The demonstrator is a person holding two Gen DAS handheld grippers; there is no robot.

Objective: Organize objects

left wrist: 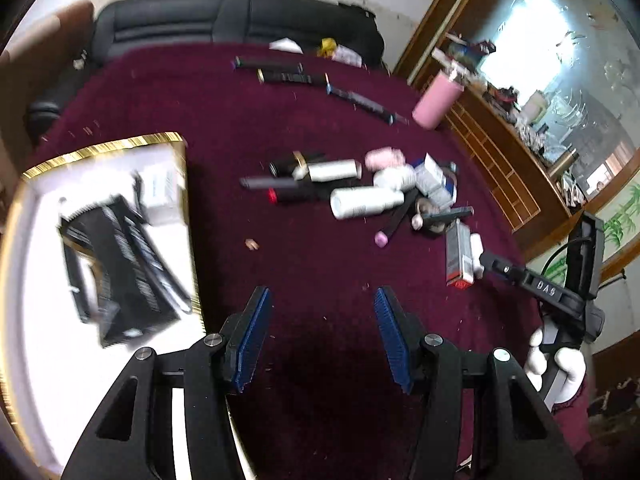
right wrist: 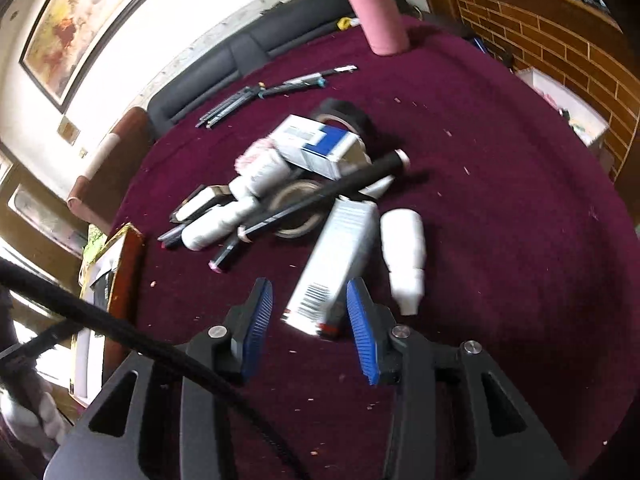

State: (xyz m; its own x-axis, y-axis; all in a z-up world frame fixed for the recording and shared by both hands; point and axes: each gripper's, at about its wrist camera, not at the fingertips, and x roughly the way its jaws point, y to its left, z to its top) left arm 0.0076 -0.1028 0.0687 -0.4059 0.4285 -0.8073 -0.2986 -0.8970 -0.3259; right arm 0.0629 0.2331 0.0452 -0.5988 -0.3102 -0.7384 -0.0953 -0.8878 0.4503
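In the left wrist view, the left claw (left wrist: 322, 336) is standing half open over the bare maroon cloth of the bench (left wrist: 312, 264), with nothing between its blue pads. At the left of the frame a gold-edged tray (left wrist: 100, 148) is holding a black box (left wrist: 128, 264) and a small white box, both blurred. In the middle a heap of cosmetics (left wrist: 360, 188) is lying: white bottles, black tubes, a blue and white carton. A silver carton (left wrist: 458, 254) is lying at the right, and there the right claw, marked "DAS", is reaching toward it, held by a white-gloved hand (left wrist: 556, 364). A row of dark pens (left wrist: 312, 80) and a pink cup (left wrist: 436, 100) are standing further up.

In the right wrist view, the right claw (right wrist: 312, 320) is partly open around the near end of the silver carton (right wrist: 336, 256), where a barcode is showing; the pads are not pressing it as far as I can see. A white bottle (right wrist: 404, 252) is lying just beside it at the right. A long black pencil (right wrist: 320, 196) is crossing over tape rolls behind. This view alone is showing a framed painting (right wrist: 76, 12) at the upper left and a black cable (right wrist: 120, 336) crossing the lower left.
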